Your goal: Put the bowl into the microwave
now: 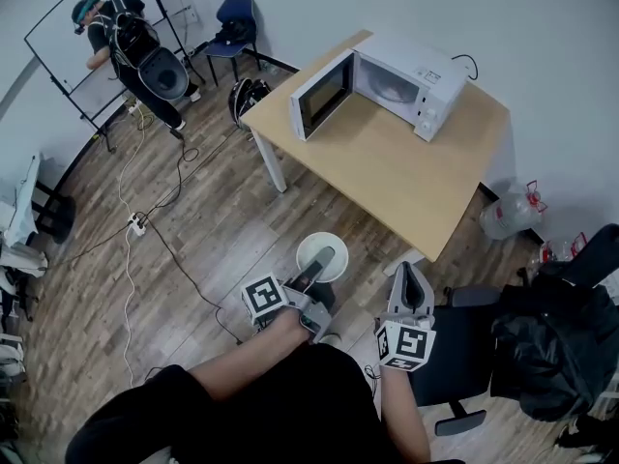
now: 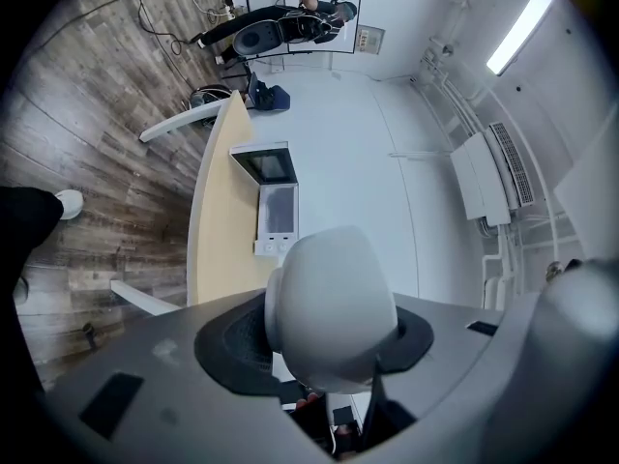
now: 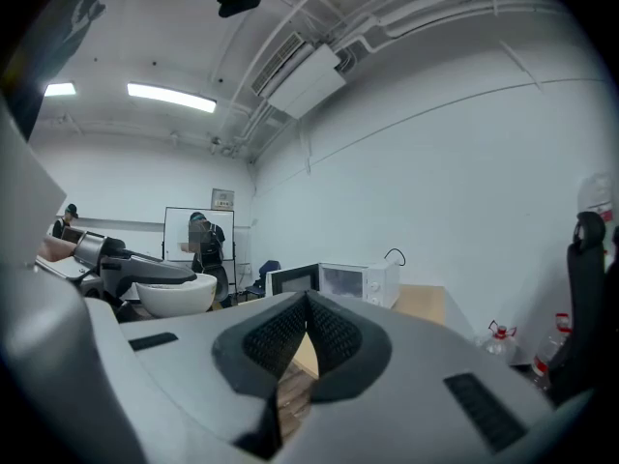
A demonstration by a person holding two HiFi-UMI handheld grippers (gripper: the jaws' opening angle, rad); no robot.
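Observation:
My left gripper (image 1: pixel 324 262) is shut on the rim of a white bowl (image 1: pixel 314 251), held in the air short of the table's near edge. In the left gripper view the bowl (image 2: pixel 331 307) fills the space between the jaws. The same bowl (image 3: pixel 174 293) shows at the left of the right gripper view. My right gripper (image 1: pixel 411 282) is beside it on the right, its pads (image 3: pixel 329 341) pressed together on nothing. The white microwave (image 1: pixel 382 83) stands at the far side of the wooden table (image 1: pixel 406 162), with its door (image 1: pixel 319 98) swung open to the left.
A black swivel chair (image 1: pixel 474 365) with dark bags is close on my right. Cables and a power strip (image 1: pixel 137 224) lie on the wood floor at left. A person (image 1: pixel 126 42) stands at a whiteboard far left. A water jug (image 1: pixel 511 214) stands beyond the table's right end.

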